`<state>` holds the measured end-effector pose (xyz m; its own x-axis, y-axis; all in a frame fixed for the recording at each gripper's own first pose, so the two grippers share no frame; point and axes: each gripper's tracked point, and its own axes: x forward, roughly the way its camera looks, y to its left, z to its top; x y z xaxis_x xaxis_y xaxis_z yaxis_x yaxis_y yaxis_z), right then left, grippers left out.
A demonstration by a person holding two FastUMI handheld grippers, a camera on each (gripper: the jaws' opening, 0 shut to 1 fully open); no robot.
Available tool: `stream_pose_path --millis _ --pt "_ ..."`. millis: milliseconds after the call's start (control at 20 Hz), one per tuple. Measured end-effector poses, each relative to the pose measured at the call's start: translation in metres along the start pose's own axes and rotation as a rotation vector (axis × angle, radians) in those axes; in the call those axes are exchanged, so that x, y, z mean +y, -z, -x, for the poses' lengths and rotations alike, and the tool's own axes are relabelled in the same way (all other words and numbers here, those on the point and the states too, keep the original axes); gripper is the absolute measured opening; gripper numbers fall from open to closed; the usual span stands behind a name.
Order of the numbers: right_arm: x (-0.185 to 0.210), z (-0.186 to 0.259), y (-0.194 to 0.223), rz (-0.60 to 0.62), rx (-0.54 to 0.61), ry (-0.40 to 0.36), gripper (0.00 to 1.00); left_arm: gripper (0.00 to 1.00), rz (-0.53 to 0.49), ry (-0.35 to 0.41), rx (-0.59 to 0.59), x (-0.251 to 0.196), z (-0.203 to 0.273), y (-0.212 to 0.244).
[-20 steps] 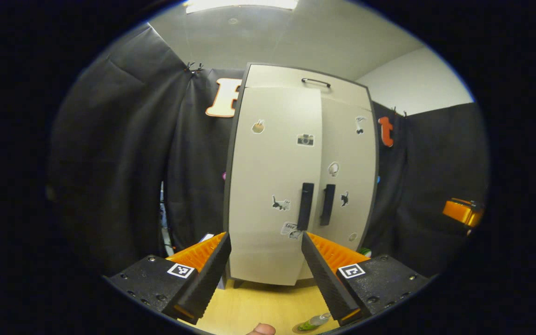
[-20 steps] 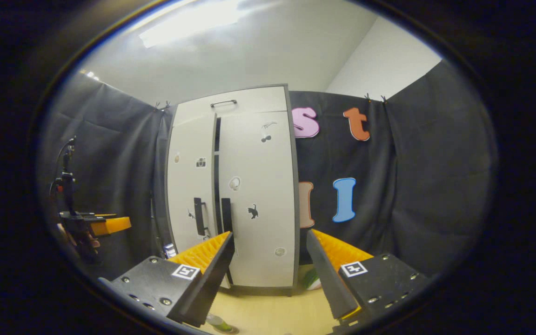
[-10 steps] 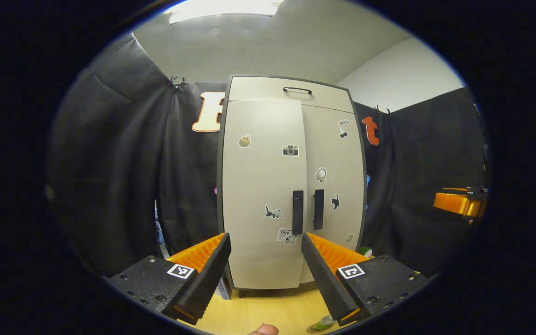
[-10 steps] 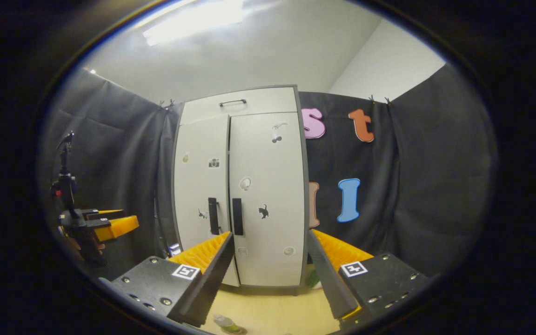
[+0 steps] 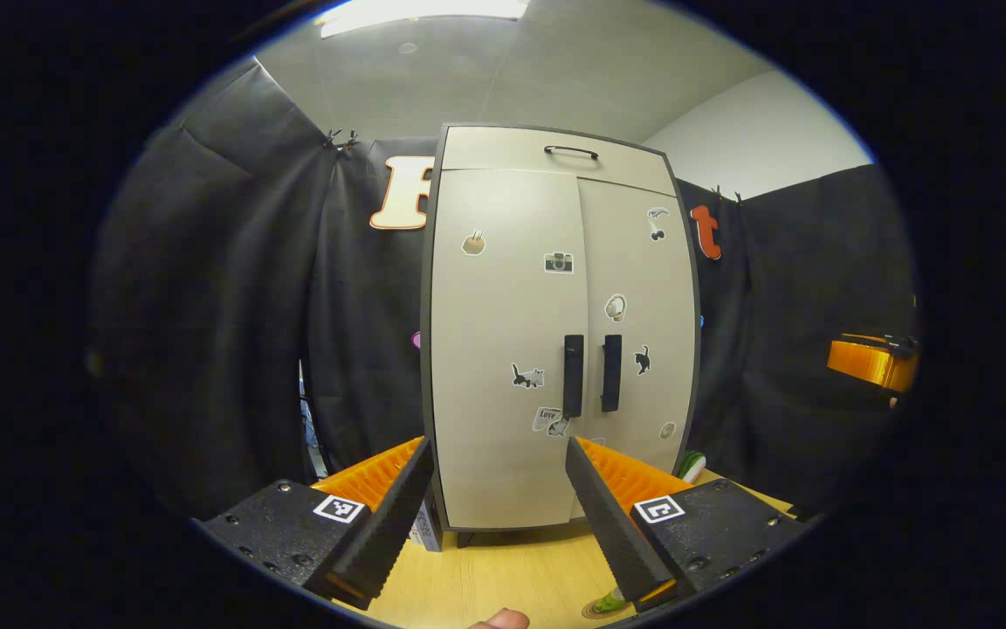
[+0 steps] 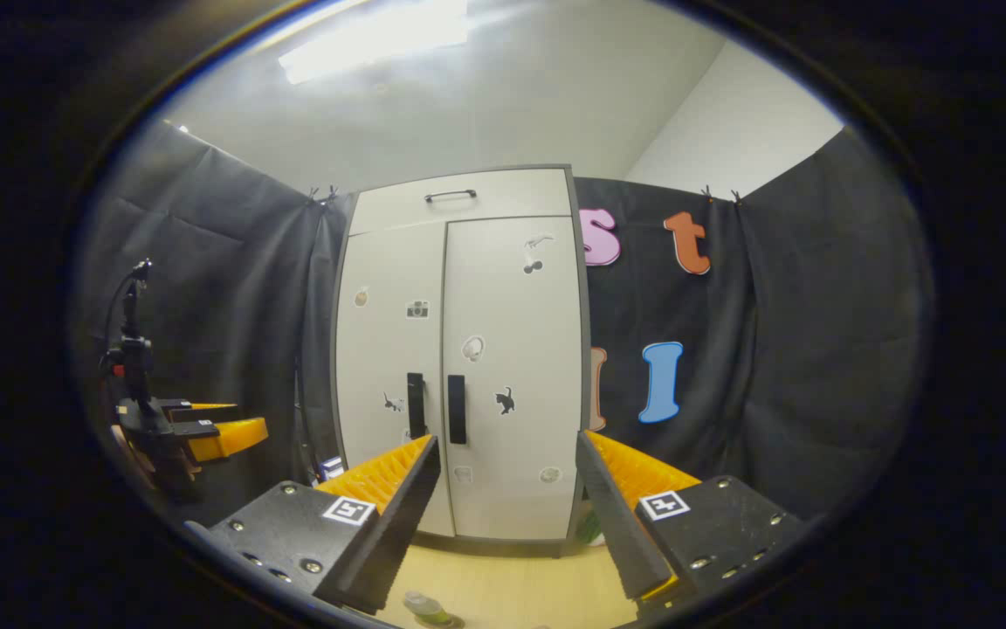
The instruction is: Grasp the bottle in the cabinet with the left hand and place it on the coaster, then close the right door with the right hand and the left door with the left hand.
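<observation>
- Straight ahead of both grippers stands the cabinet (image 5: 560,332), upright on the wooden table (image 5: 503,572); its left door (image 5: 503,349) and right door (image 5: 638,323) appear flush, with no dark gap at the seam between them.
- Left gripper (image 5: 496,515): fingers spread wide, nothing between them, held back from the cabinet with bare table in between; it faces the left door, whose vertical left handle (image 5: 573,376) lies just above and between its fingertips.
- Right gripper (image 6: 507,515): fingers likewise spread and empty, aimed at the lower part of the right door; the right handle (image 6: 457,409) lies up and to the left of its centre line. Both handles run vertically, side by side at the seam.
- Bottle (image 6: 423,607): near the table's front edge, below and just left of the right gripper's fingers; in the left gripper view its green base (image 5: 612,601) sits on the coaster (image 5: 597,609) beside the right finger. Whether it stands upright cannot be told at this edge of the picture.
- Judgement: bottle placed and both doors shut, so the task looks complete; any remaining move would be a straight retreat.
- Clearance: the other gripper (image 6: 206,428) is well apart to the side of the right one, so open room lies behind and between them.
</observation>
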<state>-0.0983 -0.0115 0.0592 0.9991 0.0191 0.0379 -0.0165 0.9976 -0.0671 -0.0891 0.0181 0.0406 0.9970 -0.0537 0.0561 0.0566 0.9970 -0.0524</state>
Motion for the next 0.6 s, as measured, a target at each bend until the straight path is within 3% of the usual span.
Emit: stream_pose_path --millis 350,450,600 --pt "0.011 -0.01 0.008 0.019 0.011 0.006 0.94 0.96 0.0 0.012 0.015 0.009 -0.002 0.008" --pt "0.015 -0.013 0.009 0.028 0.008 0.013 0.94 0.93 0.025 0.01 0.03 0.014 -0.004 0.012" --pt "0.023 -0.018 0.014 0.04 0.011 0.022 0.94 0.96 0.072 0.025 0.039 0.017 -0.008 0.013"
